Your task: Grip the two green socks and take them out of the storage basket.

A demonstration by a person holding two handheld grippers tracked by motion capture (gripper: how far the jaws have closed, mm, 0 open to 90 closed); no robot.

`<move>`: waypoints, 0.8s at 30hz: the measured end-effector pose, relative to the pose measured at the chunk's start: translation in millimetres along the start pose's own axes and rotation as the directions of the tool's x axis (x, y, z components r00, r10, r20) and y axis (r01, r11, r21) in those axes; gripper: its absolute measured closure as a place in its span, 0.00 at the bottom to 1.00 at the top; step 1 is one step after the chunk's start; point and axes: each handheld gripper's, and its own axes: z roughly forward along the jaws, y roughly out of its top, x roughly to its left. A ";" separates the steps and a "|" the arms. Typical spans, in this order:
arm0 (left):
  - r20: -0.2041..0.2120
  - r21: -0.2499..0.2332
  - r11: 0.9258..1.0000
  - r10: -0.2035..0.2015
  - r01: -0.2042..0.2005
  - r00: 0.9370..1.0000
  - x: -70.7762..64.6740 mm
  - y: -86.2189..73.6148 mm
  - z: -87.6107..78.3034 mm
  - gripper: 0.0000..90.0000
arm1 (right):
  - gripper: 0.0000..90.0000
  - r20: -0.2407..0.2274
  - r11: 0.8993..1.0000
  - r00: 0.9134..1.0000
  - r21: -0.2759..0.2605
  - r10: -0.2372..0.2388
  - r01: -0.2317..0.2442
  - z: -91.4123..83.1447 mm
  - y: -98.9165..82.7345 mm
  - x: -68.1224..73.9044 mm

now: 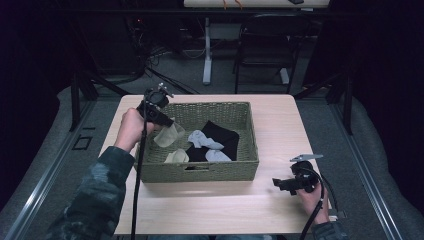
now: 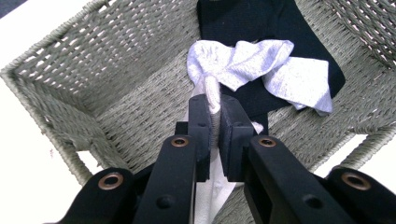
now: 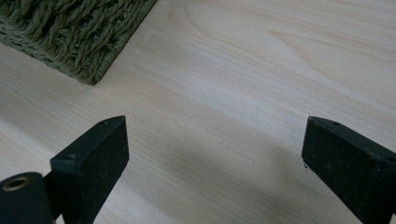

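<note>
- hanging from the left hand-held gripper (image 2: 215,135), a pale sock (image 2: 212,95) is pinched by a thin fold between jaws clamped tight on it; in the high view it dangles over the left part of the basket (image 1: 250,131), clear of the pile.
- the sock looks light, soft and floppy, so it will sag and swing rather than keep a shape; a pinch on one edge seems enough to carry it, though a thin fold like that could slip if tugged.
- taking it nearer the cuff or a bunched part would likely give a firmer hold than a single layer.
- a white sock (image 2: 261,67) lies crumpled on a black cloth (image 2: 261,18) in the basket, just behind the held one; from the left gripper view i cannot tell whether the two touch, so a snag is possible.
- another pale sock (image 1: 177,156) lies near the basket's front left corner.
- the right hand-held gripper (image 1: 281,183) rests low by the worktop (image 1: 280,115), well apart from the basket, its jaws spread wide with nothing between them.
- the worktop is smooth light wood, flat and bare around the basket, so cloth laid there should sit still.
- the woven basket has rough sides that could catch fabric.
- the room beyond is dim, with a dark chair (image 1: 265,45) and a table leg (image 1: 207,50) behind.
</note>
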 end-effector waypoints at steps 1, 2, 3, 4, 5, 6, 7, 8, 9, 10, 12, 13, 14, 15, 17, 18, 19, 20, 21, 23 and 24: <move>0.002 0.002 1.000 0.003 -0.003 1.000 0.0 0.6 -1.5 0.94 | 0.08 0.002 1.000 1.000 0.001 -0.002 0.002 -0.2 -0.1 -0.3; 0.001 -0.003 1.000 0.004 -0.004 1.000 -0.6 1.4 -3.6 0.94 | 0.08 0.000 1.000 1.000 0.000 -0.001 0.001 -0.4 -0.1 -0.4; 0.001 -0.001 1.000 0.009 -0.009 1.000 -0.9 2.2 -5.7 0.94 | 0.08 0.002 1.000 1.000 -0.003 0.000 0.000 -0.3 0.0 -0.5; 0.001 -0.009 1.000 0.011 -0.011 1.000 -1.2 2.8 -7.5 0.94 | 0.08 -0.002 1.000 1.000 -0.004 0.000 0.000 -0.3 0.1 -0.6; 0.001 -0.013 1.000 0.015 -0.015 1.000 -1.4 3.5 -9.3 0.94 | 0.08 0.000 1.000 1.000 -0.003 -0.002 0.002 0.0 0.3 -0.6; -0.001 -0.014 1.000 0.015 -0.015 1.000 -1.7 4.3 -11.2 0.94 | 0.08 -0.001 1.000 1.000 -0.005 0.002 -0.002 0.4 0.4 -0.1; -0.002 -0.015 1.000 0.016 -0.016 1.000 -1.7 4.8 -12.6 0.94 | 0.08 -0.002 1.000 1.000 -0.003 -0.001 0.001 0.7 0.4 -0.3; -0.003 -0.018 1.000 0.016 -0.016 1.000 -1.7 5.4 -14.2 0.94 | 0.08 -0.001 1.000 1.000 -0.002 -0.002 0.002 0.9 0.5 -0.2; -0.006 -0.020 1.000 0.016 -0.016 1.000 -1.4 6.2 -16.5 0.94 | 0.08 -0.001 1.000 1.000 -0.002 -0.002 0.002 0.9 0.5 -0.1; -0.007 -0.025 1.000 0.014 -0.014 1.000 -1.1 6.6 -18.3 0.94 | 0.08 -0.002 1.000 1.000 -0.002 -0.001 0.001 0.9 0.5 -0.2; -0.009 -0.028 0.999 0.016 -0.016 1.000 -0.3 7.7 -22.6 0.94 | 0.08 -0.004 1.000 1.000 -0.002 0.001 -0.001 0.8 0.5 -0.3; -0.010 -0.033 0.999 0.016 -0.016 1.000 0.2 8.0 -24.8 0.94 | 0.08 -0.004 1.000 1.000 -0.004 0.003 -0.003 0.8 0.3 -0.2; -0.013 -0.038 0.999 0.015 -0.015 1.000 0.5 8.3 -26.6 0.94 | 0.08 -0.004 1.000 1.000 -0.004 0.003 -0.003 0.8 0.3 -0.2; -0.013 -0.038 0.999 0.015 -0.015 1.000 0.5 8.3 -26.6 0.94 | 0.08 -0.005 1.000 1.000 -0.003 0.001 -0.001 0.7 0.4 -0.2; -0.023 -0.044 0.999 0.012 -0.013 1.000 2.3 9.6 -33.2 0.94 | 0.08 -0.002 1.000 1.000 -0.002 -0.001 0.001 0.9 0.4 -0.2; -0.025 -0.047 0.999 0.011 -0.012 1.000 2.8 9.9 -35.1 0.94 | 0.08 -0.001 1.000 1.000 -0.001 -0.002 0.002 0.9 0.4 0.0; -0.027 -0.051 0.999 0.010 -0.012 1.000 3.6 10.1 -38.3 0.94 | 0.08 0.000 1.000 1.000 0.000 -0.002 0.002 0.9 0.4 0.1; -0.030 -0.056 0.998 0.010 -0.012 1.000 4.1 10.3 -40.2 0.94 | 0.08 0.000 1.000 1.000 -0.001 -0.003 0.003 0.9 0.5 0.2; -0.033 -0.062 0.998 0.007 -0.009 0.999 4.7 10.5 -43.4 0.94 | 0.08 0.000 1.000 1.000 0.000 -0.002 0.002 0.9 0.5 0.2; -0.039 -0.069 0.998 0.004 -0.007 0.999 6.2 10.6 -49.0 0.94 | 0.08 -0.001 1.000 1.000 0.002 -0.003 0.003 1.1 0.5 0.2; -0.040 -0.073 0.997 0.004 -0.007 0.999 7.0 10.5 -51.0 0.94 | 0.08 -0.002 1.000 1.000 0.002 -0.003 0.003 1.1 0.4 0.2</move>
